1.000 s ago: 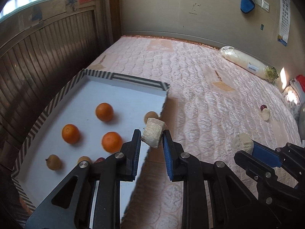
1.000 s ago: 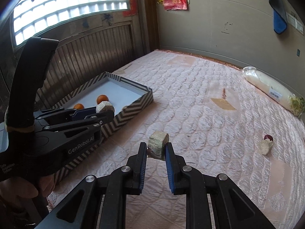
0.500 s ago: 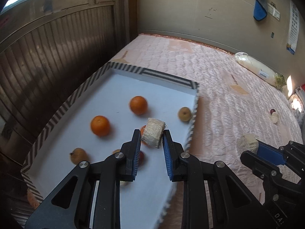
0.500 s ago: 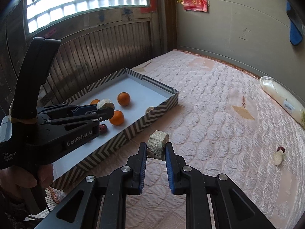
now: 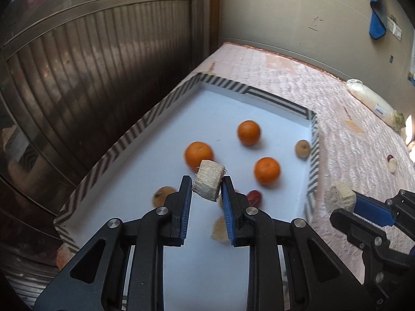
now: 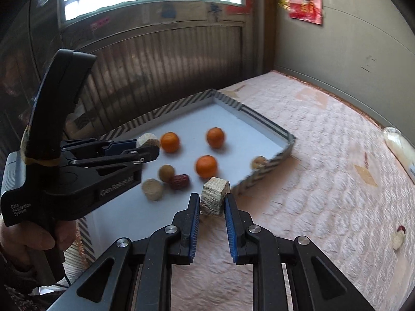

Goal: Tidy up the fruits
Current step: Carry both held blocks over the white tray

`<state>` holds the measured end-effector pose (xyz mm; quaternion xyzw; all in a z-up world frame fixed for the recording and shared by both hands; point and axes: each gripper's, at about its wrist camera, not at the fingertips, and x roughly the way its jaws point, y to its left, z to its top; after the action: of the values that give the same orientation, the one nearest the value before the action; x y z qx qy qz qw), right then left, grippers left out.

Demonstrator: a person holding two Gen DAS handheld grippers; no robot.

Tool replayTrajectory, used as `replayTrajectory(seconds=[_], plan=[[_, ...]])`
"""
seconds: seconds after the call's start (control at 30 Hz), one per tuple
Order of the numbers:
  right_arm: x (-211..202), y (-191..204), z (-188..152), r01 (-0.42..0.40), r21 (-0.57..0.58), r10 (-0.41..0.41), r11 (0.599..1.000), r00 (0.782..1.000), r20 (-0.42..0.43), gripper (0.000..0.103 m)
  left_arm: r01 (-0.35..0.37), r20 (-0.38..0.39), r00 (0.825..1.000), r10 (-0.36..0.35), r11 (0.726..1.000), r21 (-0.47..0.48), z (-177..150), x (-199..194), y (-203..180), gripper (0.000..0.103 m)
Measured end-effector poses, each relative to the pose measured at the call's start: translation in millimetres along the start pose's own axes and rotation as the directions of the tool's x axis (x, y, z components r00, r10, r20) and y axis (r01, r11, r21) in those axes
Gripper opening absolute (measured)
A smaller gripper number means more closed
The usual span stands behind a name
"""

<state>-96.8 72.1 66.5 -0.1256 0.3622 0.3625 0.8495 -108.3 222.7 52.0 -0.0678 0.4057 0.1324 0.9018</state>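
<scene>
A shallow tray (image 5: 166,98) with a striped rim and white floor lies on the quilted bed; it also shows in the right wrist view (image 6: 259,116). In it lie three oranges (image 5: 267,170), small brown fruits (image 5: 302,149), a red date (image 6: 179,181) and a pale fibrous chunk (image 6: 152,189). My left gripper (image 5: 206,189) is shut on a pale fibrous chunk (image 5: 208,182), held above the tray floor. My right gripper (image 6: 212,202) is shut on a similar chunk (image 6: 214,194), near the tray's right rim.
A pale chunk and a red date (image 6: 398,235) lie on the bed (image 6: 324,168) at the right. A long white bagged vegetable (image 5: 373,103) lies by the far wall. A dark slatted wall (image 5: 90,77) runs along the tray's left side.
Both grippers have moved left and forward with their chunks. The left one is now over the tray's middle; the right one has come close to the tray's right rim.
</scene>
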Motion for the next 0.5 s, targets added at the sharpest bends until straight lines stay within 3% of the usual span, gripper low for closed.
replayTrajectory(seconds=[0.5], plan=[[43.6, 60.8, 9.4, -0.138, -0.128, 0.127, 0.982, 0.987, -0.095, 0.018, -0.019, -0.054, 0.998, 0.016, 0.998, -0.054, -15.4, 8.8, 36.4, 0.022]])
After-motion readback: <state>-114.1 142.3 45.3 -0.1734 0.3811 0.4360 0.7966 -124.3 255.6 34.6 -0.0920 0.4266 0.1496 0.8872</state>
